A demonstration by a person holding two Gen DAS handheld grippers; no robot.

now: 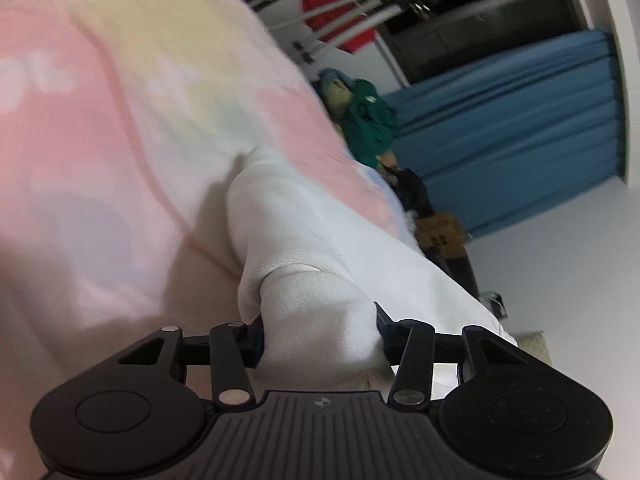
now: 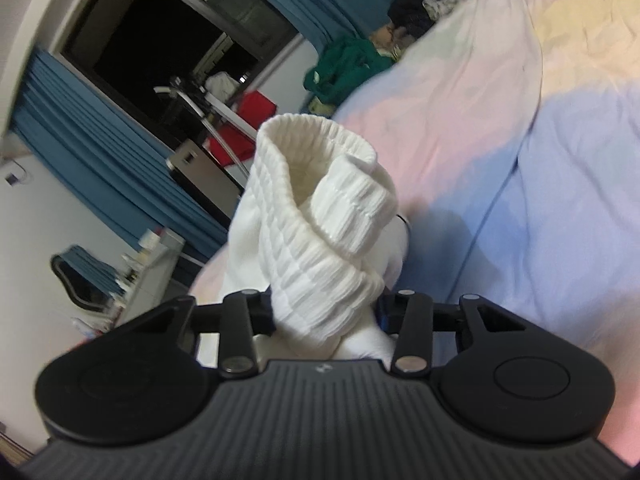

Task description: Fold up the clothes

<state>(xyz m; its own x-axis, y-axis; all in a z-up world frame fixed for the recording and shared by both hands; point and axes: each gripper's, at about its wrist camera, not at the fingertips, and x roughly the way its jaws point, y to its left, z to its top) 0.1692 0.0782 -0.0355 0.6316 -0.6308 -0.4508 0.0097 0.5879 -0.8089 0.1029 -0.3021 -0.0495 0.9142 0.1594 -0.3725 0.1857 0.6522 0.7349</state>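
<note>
Both tongs clamped on the white garment (image 1: 304,240): left tongs (image 1: 320,340) pinch plain fabric, right tongs (image 2: 326,316) the ribbed waistband (image 2: 316,216), likely stretching it over the bed (image 2: 560,160) to fold.

Lay spread underneath: a pastel bedsheet (image 2: 560,160) in pink, yellow and pale blue, rumpled. Hung along the wall: blue curtains (image 1: 520,132) beside a dark window (image 2: 160,40). Sat heaped at the bed's far edge: a green garment (image 1: 370,124), with dark clothes (image 1: 414,192) and a cardboard box (image 1: 440,232) near it. Hung on a white drying rack (image 1: 352,4): a red garment (image 2: 250,120).
</note>
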